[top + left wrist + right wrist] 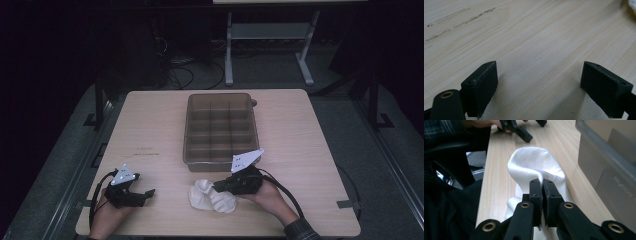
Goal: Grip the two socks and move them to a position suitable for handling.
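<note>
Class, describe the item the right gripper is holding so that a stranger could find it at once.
On the wooden table, look just in front of the brown divided bin. There lies a crumpled white sock, pinched by the right gripper: the table's one soft white thing.

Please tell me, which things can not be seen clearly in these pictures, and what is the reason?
- White cloth: the right gripper, shut on a fold, hides its near part in the right gripper view; whether it is a sock or a rag is unclear.
- Compartment box: the high view is too dim to tell if anything lies inside; in the right gripper view the picture edge cuts it.
- Left gripper: open over bare table; the cloth is cut off at the top corner.
</note>
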`<state>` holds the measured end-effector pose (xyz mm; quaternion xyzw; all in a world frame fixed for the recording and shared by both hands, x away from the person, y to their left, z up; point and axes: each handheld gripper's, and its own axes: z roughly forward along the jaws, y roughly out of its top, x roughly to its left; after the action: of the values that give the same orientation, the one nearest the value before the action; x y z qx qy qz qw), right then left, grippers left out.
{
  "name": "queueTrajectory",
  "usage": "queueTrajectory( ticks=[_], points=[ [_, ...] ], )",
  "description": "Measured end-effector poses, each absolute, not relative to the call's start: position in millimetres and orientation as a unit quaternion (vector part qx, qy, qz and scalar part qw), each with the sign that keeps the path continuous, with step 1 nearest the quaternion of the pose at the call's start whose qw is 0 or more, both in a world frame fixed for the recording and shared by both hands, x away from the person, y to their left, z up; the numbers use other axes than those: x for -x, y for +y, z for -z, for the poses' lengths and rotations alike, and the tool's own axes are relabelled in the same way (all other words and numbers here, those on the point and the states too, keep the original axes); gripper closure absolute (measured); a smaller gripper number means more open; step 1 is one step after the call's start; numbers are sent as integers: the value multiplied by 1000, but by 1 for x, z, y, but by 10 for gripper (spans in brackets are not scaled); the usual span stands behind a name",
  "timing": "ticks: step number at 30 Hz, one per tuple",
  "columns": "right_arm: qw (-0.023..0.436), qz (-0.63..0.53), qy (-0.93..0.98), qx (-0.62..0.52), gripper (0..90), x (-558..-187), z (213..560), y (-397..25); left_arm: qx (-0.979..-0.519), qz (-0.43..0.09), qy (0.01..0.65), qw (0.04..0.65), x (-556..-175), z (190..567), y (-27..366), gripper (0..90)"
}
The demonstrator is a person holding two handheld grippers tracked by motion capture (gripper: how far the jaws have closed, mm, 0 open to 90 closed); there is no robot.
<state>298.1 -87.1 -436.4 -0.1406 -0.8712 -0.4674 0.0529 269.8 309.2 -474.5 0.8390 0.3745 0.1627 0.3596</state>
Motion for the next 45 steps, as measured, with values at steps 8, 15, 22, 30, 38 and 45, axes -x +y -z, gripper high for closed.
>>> queueTrajectory(
  ticks=[8,15,22,30,38,45],
  points=[
    [58,445,-885,127,829,-304,451,-76,-839,-163,374,359,-270,474,309,136],
    [60,447,-881,142,669,-304,452,-75,-839,-163,374,360,-270,475,309,137],
    [43,455,-873,172,648,-298,440,-88,-838,-161,375,362,-270,474,309,140],
    [15,451,-870,200,681,-282,435,-107,-840,-139,360,381,-267,465,299,292],
    [-1,439,-869,226,684,-262,437,-126,-840,-128,322,417,-263,449,277,428],
    [-5,434,-868,242,684,-254,440,-137,-845,-115,291,434,-265,439,253,435]
  ],
)
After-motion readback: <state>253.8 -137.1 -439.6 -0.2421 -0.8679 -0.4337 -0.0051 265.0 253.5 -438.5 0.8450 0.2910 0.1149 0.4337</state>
